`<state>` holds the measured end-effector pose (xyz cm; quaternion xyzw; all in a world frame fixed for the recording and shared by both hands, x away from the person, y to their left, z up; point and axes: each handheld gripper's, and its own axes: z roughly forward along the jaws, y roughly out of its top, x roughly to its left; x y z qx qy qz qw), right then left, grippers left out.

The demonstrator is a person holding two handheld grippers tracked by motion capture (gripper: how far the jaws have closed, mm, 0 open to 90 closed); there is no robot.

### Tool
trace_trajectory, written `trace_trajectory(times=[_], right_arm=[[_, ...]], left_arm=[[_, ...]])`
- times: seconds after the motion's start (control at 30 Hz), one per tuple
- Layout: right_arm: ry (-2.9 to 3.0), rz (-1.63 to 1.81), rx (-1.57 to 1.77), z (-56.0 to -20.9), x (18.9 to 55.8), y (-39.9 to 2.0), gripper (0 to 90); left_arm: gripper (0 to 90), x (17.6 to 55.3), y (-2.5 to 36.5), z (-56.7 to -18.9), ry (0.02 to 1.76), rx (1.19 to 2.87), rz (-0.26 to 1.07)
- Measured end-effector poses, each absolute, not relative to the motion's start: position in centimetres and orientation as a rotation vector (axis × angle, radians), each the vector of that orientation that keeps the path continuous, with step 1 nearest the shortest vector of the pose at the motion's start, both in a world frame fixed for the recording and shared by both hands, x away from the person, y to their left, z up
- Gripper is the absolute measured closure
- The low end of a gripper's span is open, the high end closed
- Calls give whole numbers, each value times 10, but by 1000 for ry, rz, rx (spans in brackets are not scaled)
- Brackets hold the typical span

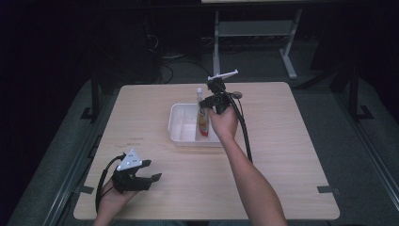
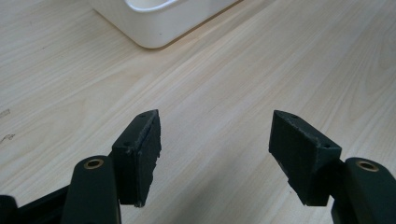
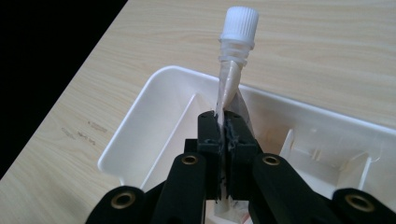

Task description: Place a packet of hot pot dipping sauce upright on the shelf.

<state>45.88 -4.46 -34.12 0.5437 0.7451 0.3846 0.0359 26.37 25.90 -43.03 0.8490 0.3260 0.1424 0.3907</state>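
A clear squeeze pouch with a white screw cap and red-orange print lower down stands upright over the white divided tray. My right gripper is shut on the pouch's thin upper part, just below the neck. In the high view that gripper sits above the tray's middle divider. My left gripper rests near the table's front left corner, open, with nothing between its jaws. Its fingertips hover over bare wood.
The tray has several compartments and lies at the table's centre; its corner shows ahead of the left gripper. A black cable trails from the right gripper along the forearm. Table edges lie close to the left hand.
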Motion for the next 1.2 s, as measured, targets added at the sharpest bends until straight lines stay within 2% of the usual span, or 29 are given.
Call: trace_trajectory(times=[0.37, 1.2], right_arm=[[2312, 1180, 1651, -345, 457, -43, 835], [2359, 1203, 1621, -339, 450, -66, 674]], left_arm=[[338, 264, 259, -430, 825, 2156, 365], [335, 264, 258, -431, 825, 2166, 364]])
